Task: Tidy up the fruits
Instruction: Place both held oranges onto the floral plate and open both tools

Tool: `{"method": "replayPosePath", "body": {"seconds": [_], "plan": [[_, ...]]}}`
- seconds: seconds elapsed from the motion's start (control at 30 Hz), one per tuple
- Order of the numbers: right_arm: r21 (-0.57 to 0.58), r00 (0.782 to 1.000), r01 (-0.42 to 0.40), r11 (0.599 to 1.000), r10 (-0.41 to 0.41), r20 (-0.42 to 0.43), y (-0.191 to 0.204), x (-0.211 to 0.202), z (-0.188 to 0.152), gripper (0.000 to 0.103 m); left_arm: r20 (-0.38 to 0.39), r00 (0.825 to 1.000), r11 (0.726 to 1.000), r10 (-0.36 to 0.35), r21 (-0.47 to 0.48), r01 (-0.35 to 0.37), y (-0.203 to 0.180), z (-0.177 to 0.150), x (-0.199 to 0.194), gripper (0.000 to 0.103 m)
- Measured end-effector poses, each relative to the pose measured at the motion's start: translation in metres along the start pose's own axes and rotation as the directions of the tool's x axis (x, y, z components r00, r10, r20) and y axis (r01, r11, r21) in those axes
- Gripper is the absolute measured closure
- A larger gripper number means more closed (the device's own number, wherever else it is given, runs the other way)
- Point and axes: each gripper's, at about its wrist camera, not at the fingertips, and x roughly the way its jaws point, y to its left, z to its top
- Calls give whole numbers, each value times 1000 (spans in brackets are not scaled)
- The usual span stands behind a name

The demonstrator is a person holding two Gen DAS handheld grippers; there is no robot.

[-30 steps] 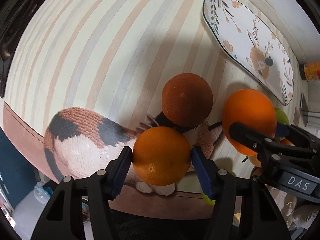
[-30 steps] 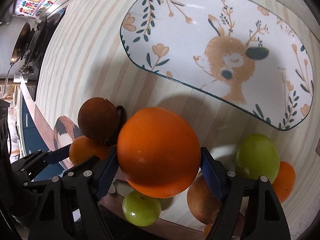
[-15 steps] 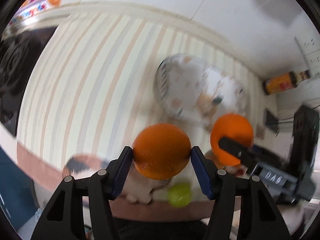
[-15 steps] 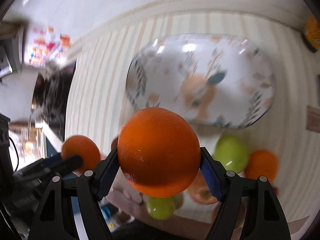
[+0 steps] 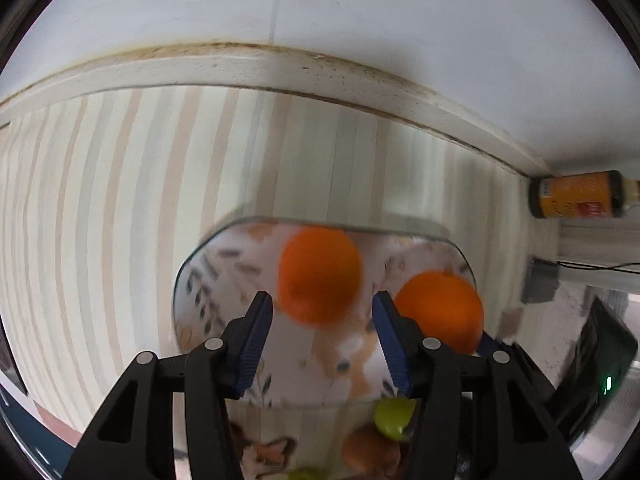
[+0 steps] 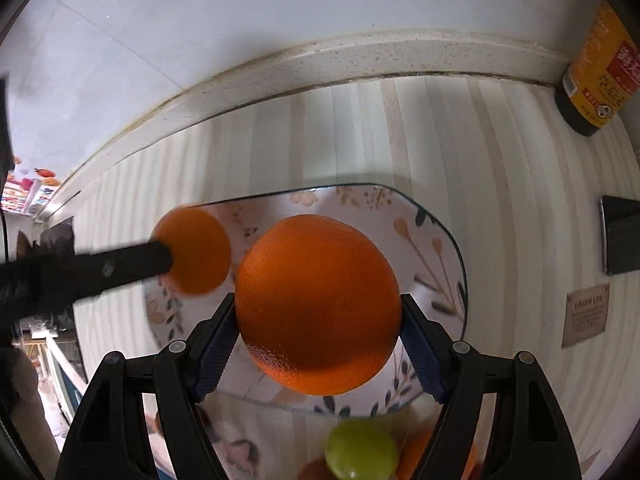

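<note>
A smooth, blurred small orange (image 5: 320, 276) sits just ahead of the left gripper (image 5: 322, 340), whose fingers stand apart, apparently not touching it. The right gripper (image 6: 318, 344) is clamped on a larger, pebbled big orange (image 6: 318, 306). Both hang over the floral tray (image 6: 448, 252), with striped cloth (image 5: 100, 220) spare around its rim

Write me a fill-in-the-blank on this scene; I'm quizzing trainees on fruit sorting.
1. The big orange is clamped by the ____ gripper.
2. Above the patterned plate there are ____ oranges in all.
3. The small fruit beyond the plate's near edge is ____ in colour.

Missing words: right; two; green
</note>
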Motion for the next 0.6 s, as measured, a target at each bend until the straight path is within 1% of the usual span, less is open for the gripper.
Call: {"method": "replayPosePath", "body": {"seconds": [0.03,0.07,0.13,0.17,0.3,0.33,0.37,0.4,0.47,0.5,0.53,0.57,0.6], "plan": [[4,1000,8,1000,-8,-7,0,6,3,24,-6,1000,1000,6,-7,-6,-1,2,5,54],[13,1000,12,1000,-12,-12,-1,12,4,24,-18,1000,1000,-3,-11,2,-2,4,9,52],[22,1000,9,1000,-9,-20,-5,18,7,24,-37,999,999,-36,-25,35,-2,4,15,52],[25,1000,7,1000,-6,-12,-5,17,9,24,-38,999,999,-31,-22,30,-3,4,16,52],[37,999,-24,999,25,-43,-10,18,15,22,-32,999,1000,7,3,-7,-9,2,15,52],[39,998,-33,999,35,-49,-15,21,15,17,-23,1000,1000,20,6,-19,-10,0,13,52],[35,999,-34,999,36,-40,-16,16,16,8,-7,999,999,40,14,-40,-12,-1,9,52],[27,999,-27,999,28,-32,-17,14,17,6,12,998,998,63,26,-63,-13,-4,4,52],[3,1000,-16,1000,16,-22,-20,4,18,6,55,992,992,116,34,-118,-12,-11,-8,52],[-8,1000,2,1000,-3,-31,-20,-1,17,6,72,989,991,128,34,-131,-10,-15,-13,50],[-17,999,14,1000,-15,-37,-20,-5,15,6,92,987,990,135,32,-138,-8,-20,-20,42],[-30,999,23,999,-24,-39,-19,-10,13,6,105,984,989,143,29,-146,-5,-25,-24,30],[-38,999,34,999,-36,-40,-19,-14,9,6,120,980,986,159,27,-163,-3,-31,-29,24]]}}
